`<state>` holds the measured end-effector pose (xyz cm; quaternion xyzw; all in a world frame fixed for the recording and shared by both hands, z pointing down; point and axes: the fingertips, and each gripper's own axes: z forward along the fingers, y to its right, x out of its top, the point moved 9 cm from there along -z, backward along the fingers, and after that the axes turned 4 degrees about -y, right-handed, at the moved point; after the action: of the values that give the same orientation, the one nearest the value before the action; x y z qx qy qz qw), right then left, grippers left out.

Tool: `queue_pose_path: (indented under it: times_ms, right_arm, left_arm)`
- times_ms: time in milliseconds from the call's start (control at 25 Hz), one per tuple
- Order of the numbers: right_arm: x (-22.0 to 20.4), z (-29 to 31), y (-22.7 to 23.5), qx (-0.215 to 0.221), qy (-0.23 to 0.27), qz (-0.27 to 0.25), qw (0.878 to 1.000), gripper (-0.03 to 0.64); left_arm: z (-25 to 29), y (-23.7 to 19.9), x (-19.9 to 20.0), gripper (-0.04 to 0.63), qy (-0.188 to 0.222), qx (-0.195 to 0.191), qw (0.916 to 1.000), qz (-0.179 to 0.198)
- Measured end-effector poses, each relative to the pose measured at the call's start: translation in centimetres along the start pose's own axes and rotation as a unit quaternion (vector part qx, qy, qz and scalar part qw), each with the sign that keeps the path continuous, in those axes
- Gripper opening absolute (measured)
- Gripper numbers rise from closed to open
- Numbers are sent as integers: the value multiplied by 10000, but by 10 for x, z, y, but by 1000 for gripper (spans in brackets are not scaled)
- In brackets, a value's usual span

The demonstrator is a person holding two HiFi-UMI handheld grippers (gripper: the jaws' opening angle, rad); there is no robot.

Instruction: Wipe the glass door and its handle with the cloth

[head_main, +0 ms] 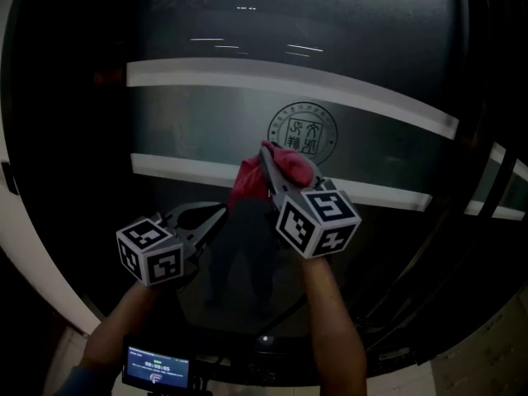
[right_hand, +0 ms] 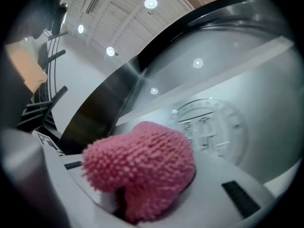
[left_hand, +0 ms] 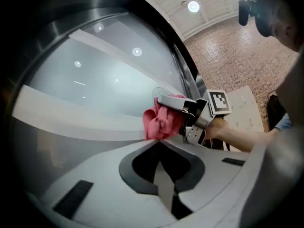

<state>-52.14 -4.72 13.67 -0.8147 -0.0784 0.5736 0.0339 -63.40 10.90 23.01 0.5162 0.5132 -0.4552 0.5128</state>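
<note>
Dim hallway, dark glass door (head_main: 206,23) filling the head view, crossed by an upper frosted band (head_main: 247,79) and a lower frosted band (head_main: 177,167), with a round printed seal (head_main: 303,133) between them. Thin light streaks (head_main: 206,40) reflected high on the pane. Right gripper (head_main: 268,157) up at the door just below and left of the seal, jaws clamped on a pink cloth (head_main: 247,184), bunched and nubby, bulging past both jaw tips and hanging a little to the left. Cloth up against the glass at the lower frosted band, apparently touching it, actual contact hard to confirm. From the right gripper view, same cloth (right_hand: 142,170) packed between the jaws and hiding their tips, seal on the pane just beyond it to the right, dark door frame (right_hand: 104,108) slanting away on the left. Left gripper (head_main: 221,212) lower and to the left, tips near the cloth's lower edge but not on it, jaws closed tip to tip with nothing between them, only an oval gap behind the tips. On the right gripper a marker cube (head_main: 318,219) nearest the camera, on the left one a second cube (head_main: 151,252). Bare right forearm (head_main: 334,328) reaching up from the bottom edge, small lit screen (head_main: 157,370) low at left. In the left gripper view, brick wall (left_hand: 228,51) and round ceiling lamps (left_hand: 193,5) beyond the door
</note>
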Motion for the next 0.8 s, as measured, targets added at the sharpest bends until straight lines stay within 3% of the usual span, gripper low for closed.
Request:
queue_pose_path:
  times_ms: [280,440,600,800]
  right_arm:
    - [15,-131,126,-1315,-213,-295,9906,60]
    - [25,-181,171,-1875,-191,-320,9816,60]
    - [26,-195,184,-1897,-219,-347,9810,60]
    - [22,-179,156,-1677,-172,-494,9844,60]
  left_arm:
    - [90,63,-8,12,52,-595,9982,-77]
    - [123,87,-14,12,55,-744,9972,-108]
    - [142,98,-20,12,34,-787,9968,-157]
    - [133,92,-23,12,-2,-751,9971,-118]
